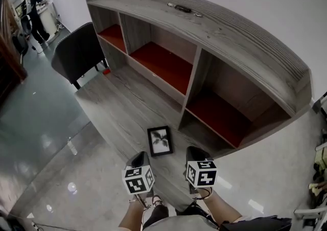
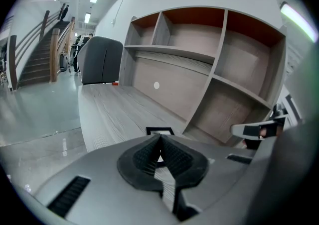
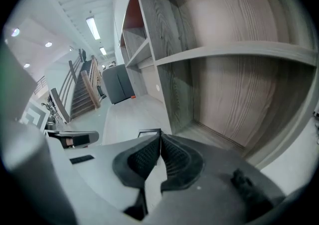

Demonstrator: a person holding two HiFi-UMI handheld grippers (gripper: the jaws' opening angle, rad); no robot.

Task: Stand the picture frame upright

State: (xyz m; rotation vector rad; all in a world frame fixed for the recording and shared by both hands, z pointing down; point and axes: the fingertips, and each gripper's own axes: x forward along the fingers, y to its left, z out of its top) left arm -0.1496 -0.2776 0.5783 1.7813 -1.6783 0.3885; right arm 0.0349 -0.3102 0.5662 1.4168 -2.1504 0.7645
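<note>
Lying flat, the picture frame [image 1: 160, 141] has not been stood up yet.
It rests face up on the grey wood platform [image 1: 117, 107], just in front of the shelf unit [image 1: 230, 30]; the left gripper [image 1: 141, 155] and right gripper [image 1: 193, 149] hover near it, both pinched closed and holding nothing; all the lifting is left to do.

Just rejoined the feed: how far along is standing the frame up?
Nothing done yet: the picture frame lies flat on the desk. Nothing in hand: left gripper and right gripper are shut, empty, near it. Left: grasp it, stand it upright.
</note>
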